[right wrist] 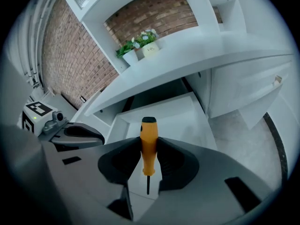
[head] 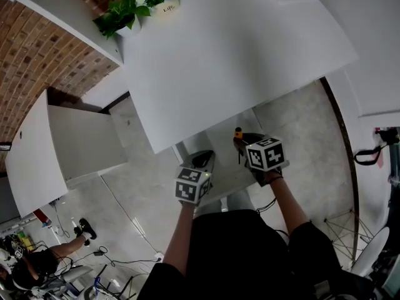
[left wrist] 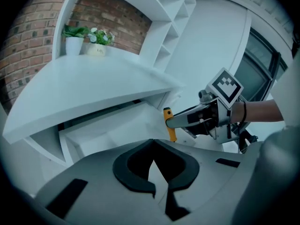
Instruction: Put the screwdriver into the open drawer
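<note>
My right gripper (right wrist: 149,142) is shut on the screwdriver (right wrist: 148,146), which has an orange handle with a black cap; its thin dark shaft points back toward the camera. In the head view the screwdriver (head: 238,134) and right gripper (head: 244,144) hang over the open white drawer (head: 225,167) under the white desk top (head: 237,55). The left gripper view shows the screwdriver (left wrist: 169,125) upright in the right gripper (left wrist: 176,121), above the drawer (left wrist: 108,135). My left gripper (left wrist: 153,142) is shut with nothing in it and hovers at the drawer's left (head: 205,160).
Two potted plants (head: 131,8) stand at the desk's far corner against a brick wall. A white cabinet (head: 75,142) stands to the left and another white unit (right wrist: 248,93) to the drawer's right. A person (head: 37,261) and cables are on the floor at bottom left.
</note>
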Tool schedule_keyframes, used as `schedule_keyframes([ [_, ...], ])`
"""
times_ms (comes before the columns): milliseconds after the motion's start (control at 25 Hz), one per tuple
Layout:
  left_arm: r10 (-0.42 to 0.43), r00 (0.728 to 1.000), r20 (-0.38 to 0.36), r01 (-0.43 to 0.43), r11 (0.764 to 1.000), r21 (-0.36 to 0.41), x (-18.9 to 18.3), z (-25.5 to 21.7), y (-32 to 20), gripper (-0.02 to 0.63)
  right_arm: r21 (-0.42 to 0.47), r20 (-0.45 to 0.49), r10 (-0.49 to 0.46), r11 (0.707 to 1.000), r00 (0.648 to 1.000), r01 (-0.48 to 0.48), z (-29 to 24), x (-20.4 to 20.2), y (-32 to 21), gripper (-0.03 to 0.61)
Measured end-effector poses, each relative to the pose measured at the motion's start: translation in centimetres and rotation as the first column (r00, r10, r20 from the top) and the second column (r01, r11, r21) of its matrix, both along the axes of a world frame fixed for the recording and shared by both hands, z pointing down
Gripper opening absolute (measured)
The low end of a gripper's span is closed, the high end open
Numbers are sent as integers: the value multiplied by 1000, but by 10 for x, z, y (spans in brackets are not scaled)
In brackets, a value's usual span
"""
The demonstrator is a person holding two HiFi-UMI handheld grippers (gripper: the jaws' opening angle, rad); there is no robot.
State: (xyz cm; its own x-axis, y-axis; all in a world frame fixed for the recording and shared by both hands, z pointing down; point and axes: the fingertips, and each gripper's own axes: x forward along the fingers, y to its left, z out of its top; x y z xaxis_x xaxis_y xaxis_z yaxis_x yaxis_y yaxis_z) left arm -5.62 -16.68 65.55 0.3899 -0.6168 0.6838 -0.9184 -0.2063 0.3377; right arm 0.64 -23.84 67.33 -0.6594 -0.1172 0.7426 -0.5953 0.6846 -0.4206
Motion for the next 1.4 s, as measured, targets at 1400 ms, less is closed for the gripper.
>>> schedule_keyframes([
  [1400, 16, 1000, -19, -19, 982, -187, 17, 80, -5, 8, -150, -259, -101, 987, 960, 63, 123, -7, -4, 110],
])
